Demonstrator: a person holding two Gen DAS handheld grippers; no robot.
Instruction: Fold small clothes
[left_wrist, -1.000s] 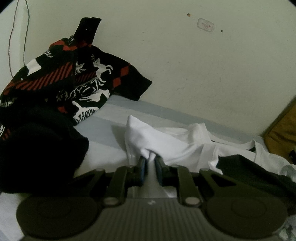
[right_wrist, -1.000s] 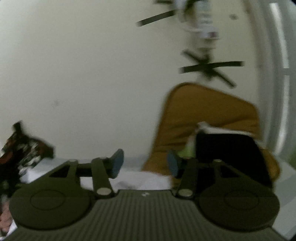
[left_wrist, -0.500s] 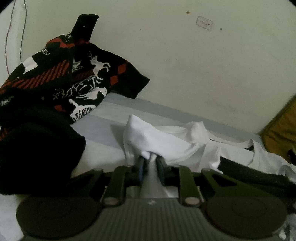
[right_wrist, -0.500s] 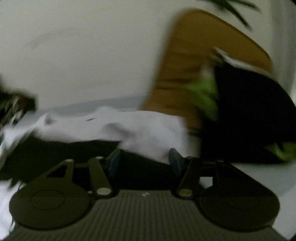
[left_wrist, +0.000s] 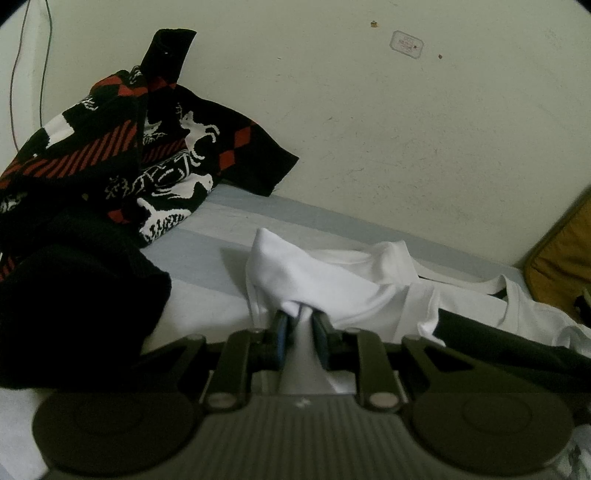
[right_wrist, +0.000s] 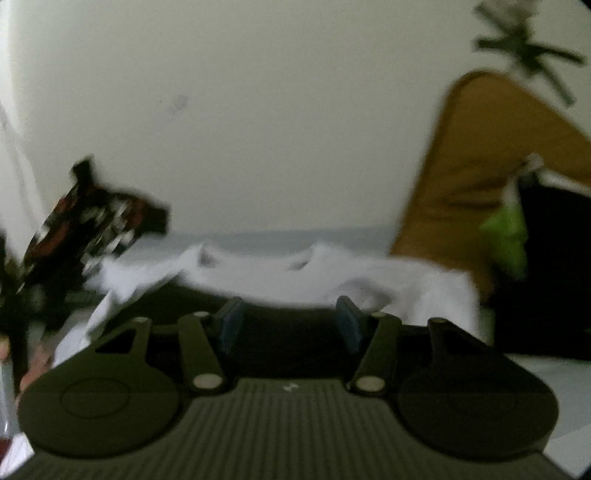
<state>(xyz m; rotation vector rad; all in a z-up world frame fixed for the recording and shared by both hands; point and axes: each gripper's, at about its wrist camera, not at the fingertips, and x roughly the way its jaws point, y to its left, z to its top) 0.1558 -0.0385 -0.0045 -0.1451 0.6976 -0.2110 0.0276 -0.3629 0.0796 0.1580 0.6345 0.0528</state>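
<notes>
A white garment (left_wrist: 351, 280) lies crumpled on the striped bed sheet (left_wrist: 207, 266). My left gripper (left_wrist: 301, 325) is shut on a bunched fold of it, lifted slightly off the sheet. A black cloth (left_wrist: 498, 347) lies over the garment's near right part. In the blurred right wrist view the same white garment (right_wrist: 369, 273) stretches across behind my right gripper (right_wrist: 290, 325). Its jaws stand well apart and are closing over the black cloth (right_wrist: 177, 299); the pads press on nothing.
A black, red and white patterned sweater (left_wrist: 155, 155) is heaped against the wall at left, with a plain black garment (left_wrist: 74, 295) in front of it. A mustard cushion (right_wrist: 461, 184) leans at the right, next to a black and green item (right_wrist: 554, 266). The wall runs close behind.
The right wrist view has swung down from the wall and cushion, then left along the clothes, to the white garment and black cloth. The left gripper keeps its hold and has not moved.
</notes>
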